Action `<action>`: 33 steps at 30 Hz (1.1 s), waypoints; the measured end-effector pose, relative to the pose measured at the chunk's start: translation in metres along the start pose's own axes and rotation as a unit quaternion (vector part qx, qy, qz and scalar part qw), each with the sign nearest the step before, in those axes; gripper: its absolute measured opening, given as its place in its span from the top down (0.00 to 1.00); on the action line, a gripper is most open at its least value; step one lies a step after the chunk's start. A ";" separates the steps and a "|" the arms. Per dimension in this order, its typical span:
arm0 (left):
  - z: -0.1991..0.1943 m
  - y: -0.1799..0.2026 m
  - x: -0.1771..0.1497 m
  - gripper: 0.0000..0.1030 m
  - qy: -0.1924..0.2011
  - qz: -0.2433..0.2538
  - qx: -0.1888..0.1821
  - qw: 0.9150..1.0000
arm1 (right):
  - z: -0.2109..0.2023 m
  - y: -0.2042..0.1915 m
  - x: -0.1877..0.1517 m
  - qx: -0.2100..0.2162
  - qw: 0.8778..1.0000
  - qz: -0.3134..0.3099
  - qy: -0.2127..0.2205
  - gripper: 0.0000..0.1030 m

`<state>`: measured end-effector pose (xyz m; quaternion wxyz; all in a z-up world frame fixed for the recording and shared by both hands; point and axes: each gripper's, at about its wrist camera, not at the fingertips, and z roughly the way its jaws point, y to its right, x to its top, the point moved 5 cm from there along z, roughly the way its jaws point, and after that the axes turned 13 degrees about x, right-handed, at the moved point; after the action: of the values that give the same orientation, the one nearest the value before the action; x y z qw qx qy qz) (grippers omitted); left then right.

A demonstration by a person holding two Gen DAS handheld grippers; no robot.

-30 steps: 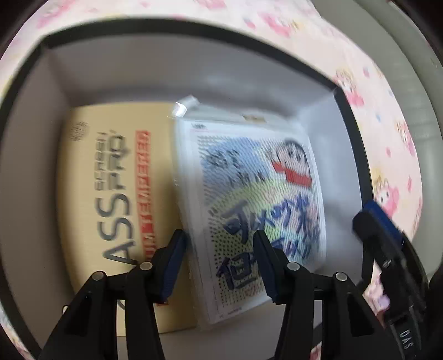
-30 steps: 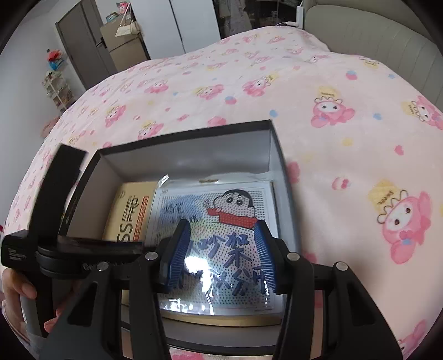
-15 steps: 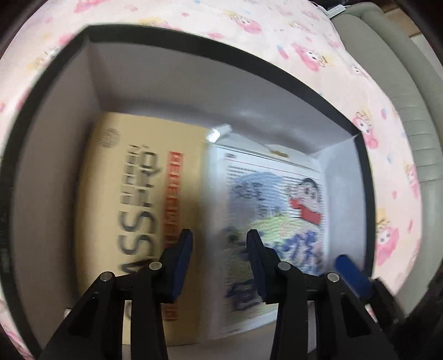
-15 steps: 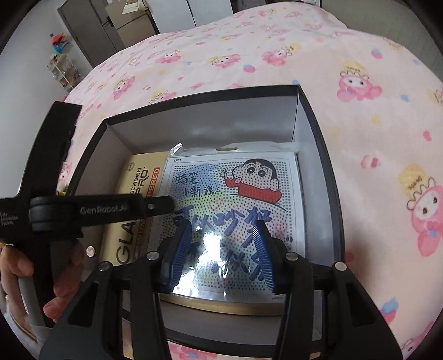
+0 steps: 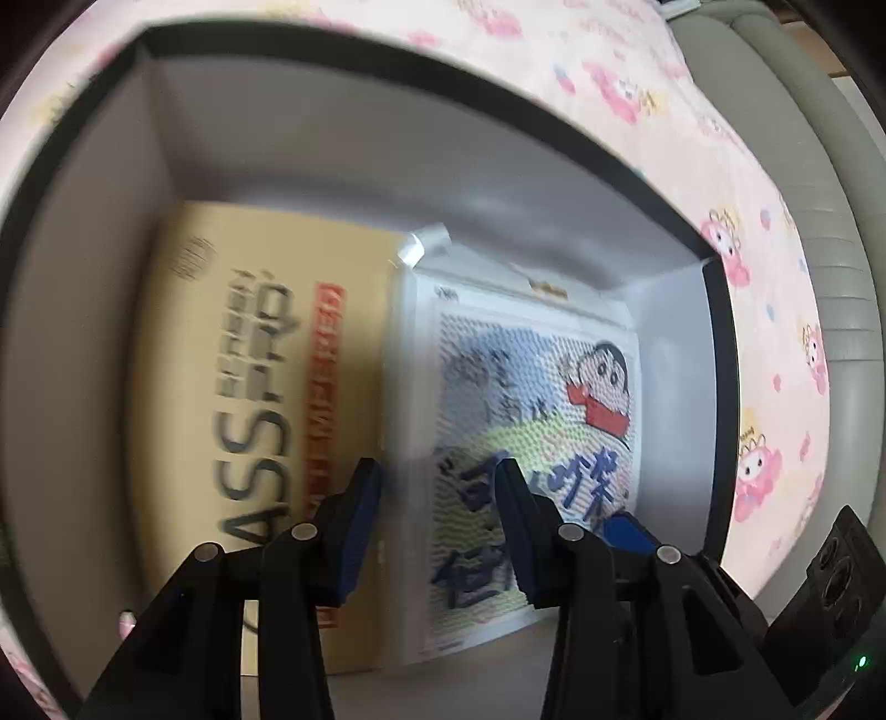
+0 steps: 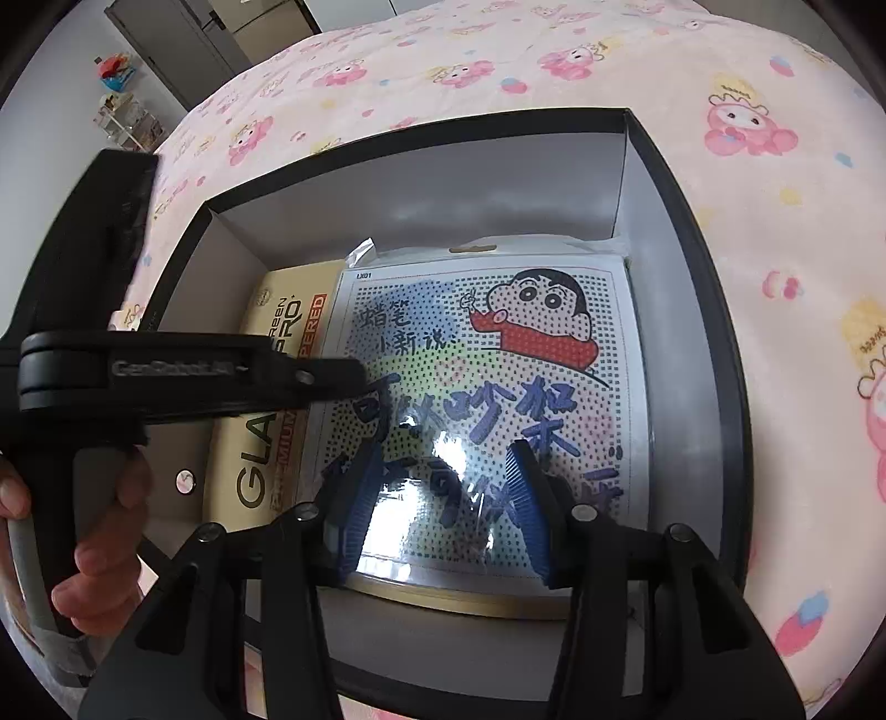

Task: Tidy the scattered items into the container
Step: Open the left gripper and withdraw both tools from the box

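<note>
A black box with white inner walls sits on the bed. Flat on its floor lies a tan glass-screen package. A cartoon bead kit in a clear sleeve rests beside it and partly over it. My left gripper hangs open over the seam between the two, gripping nothing. It shows side-on as the left gripper, with a hand on its handle. My right gripper is open just above the kit's near half, empty.
The box stands on a pink bedspread printed with cartoon figures. A grey padded headboard runs along the right in the left wrist view. Dark cabinets and a small shelf stand far behind the bed.
The left gripper slid left off the kit toward the tan package and its jaws narrowed a little. The right gripper sank closer to the kit inside the box.
</note>
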<state>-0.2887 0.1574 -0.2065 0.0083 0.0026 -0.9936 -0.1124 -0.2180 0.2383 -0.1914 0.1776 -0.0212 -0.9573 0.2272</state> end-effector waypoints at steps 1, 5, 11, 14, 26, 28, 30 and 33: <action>0.000 0.004 0.002 0.63 0.004 0.007 0.012 1.000 | 0.000 0.000 0.000 -0.001 1.000 -0.002 0.000 0.54; -0.005 0.012 0.006 0.62 0.017 0.025 0.023 0.999 | -0.001 0.004 0.000 -0.008 1.000 0.001 0.006 0.54; -0.079 0.013 0.000 0.56 0.181 0.046 0.075 0.980 | -0.033 -0.006 -0.003 -0.030 0.997 0.018 0.069 0.41; -0.117 0.016 -0.017 0.45 0.240 0.054 0.088 0.965 | -0.061 -0.019 -0.001 -0.061 0.991 0.008 0.118 0.30; -0.232 -0.042 -0.115 0.27 0.387 0.081 0.136 0.908 | -0.168 -0.093 -0.007 -0.080 0.965 -0.025 0.250 0.09; -0.244 -0.049 -0.128 0.24 0.404 0.071 0.150 0.899 | -0.165 -0.102 -0.009 -0.103 0.963 -0.035 0.247 0.08; -0.250 -0.055 -0.141 0.24 0.409 0.068 0.152 0.897 | -0.161 -0.103 -0.020 -0.096 0.967 -0.015 0.236 0.08; -0.256 -0.063 -0.158 0.24 0.416 0.067 0.156 0.893 | -0.169 -0.112 -0.039 -0.071 0.967 -0.013 0.243 0.08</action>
<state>-0.1265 0.0401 0.0262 0.4279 -0.0162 -0.9020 0.0560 -0.1184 0.2052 -0.0141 0.4058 -0.0759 -0.8993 0.1439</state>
